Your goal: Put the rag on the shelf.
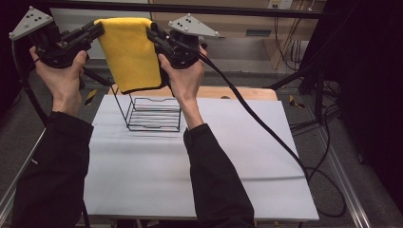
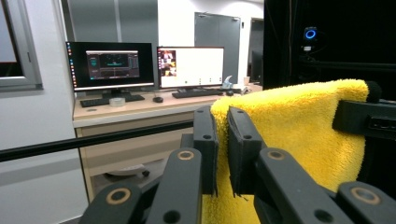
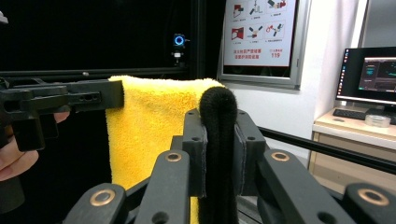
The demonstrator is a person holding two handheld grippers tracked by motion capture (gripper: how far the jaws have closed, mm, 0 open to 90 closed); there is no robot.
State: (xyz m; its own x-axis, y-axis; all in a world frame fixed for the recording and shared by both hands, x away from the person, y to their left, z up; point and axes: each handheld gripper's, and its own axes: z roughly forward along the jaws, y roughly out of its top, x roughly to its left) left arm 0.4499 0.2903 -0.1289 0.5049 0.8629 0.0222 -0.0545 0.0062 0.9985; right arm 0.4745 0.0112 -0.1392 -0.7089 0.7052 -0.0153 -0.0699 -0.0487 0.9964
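A yellow towel [image 1: 130, 52] with a dark edge hangs folded, held up high above the table between both grippers. My left gripper [image 1: 97, 29] is shut on its left top corner; the left gripper view has the yellow towel [image 2: 299, 126] pinched between the jaws of my left gripper [image 2: 222, 140]. My right gripper [image 1: 153, 37] is shut on the right top corner. In the right gripper view the towel's dark edge [image 3: 218, 140] is clamped in my right gripper [image 3: 218, 135], and the yellow towel [image 3: 149, 130] stretches toward the other gripper. A black wire rack [image 1: 153, 114] stands on the table below the towel.
The table is covered by a white sheet [image 1: 199, 161]. A thick black cable [image 1: 266, 128] trails from the right gripper across the table's right side. A black frame bar [image 1: 190, 8] crosses behind. Monitors on a desk [image 2: 140, 70] stand far off.
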